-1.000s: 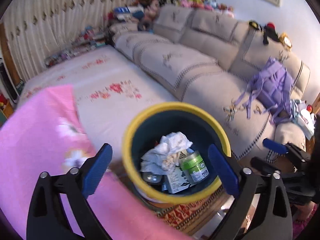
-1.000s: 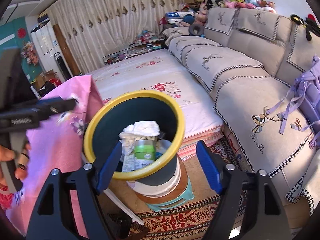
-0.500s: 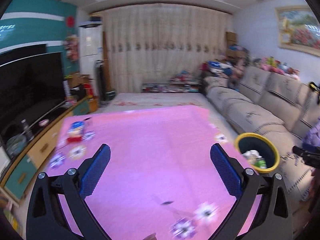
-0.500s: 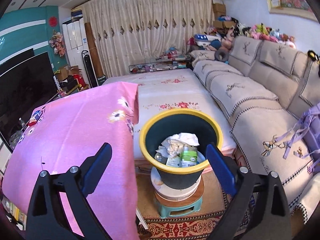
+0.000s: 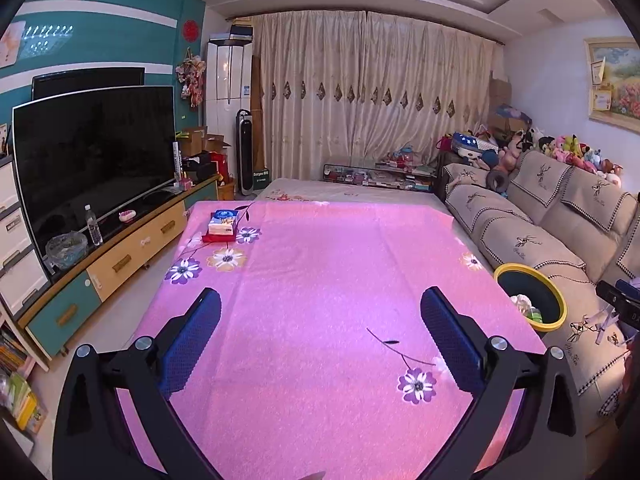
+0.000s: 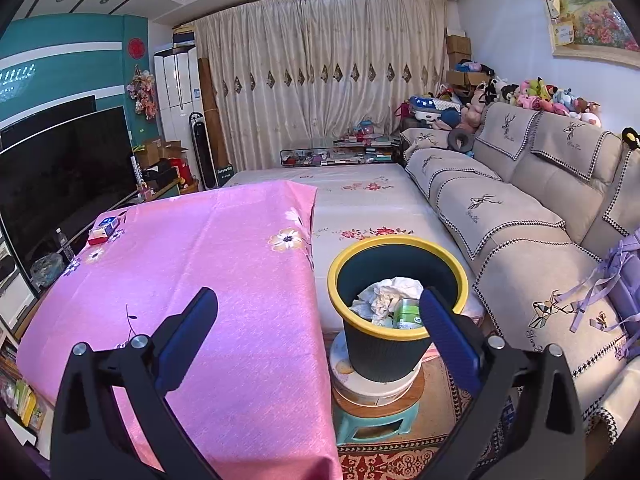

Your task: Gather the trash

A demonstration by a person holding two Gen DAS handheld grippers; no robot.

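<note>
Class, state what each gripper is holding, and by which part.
Nothing is held: the left gripper and the right gripper both have open, empty jaws.

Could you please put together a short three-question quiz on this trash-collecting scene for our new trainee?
1. True or false: the left gripper holds trash.
2. The bin stands on: A) the sofa B) a stool C) the pink cloth.
3. What lies at the pink cloth's far left corner?

Key: 1 false, both grippers open and hold nothing. 2 B. 3 A small box on a red base.
</note>
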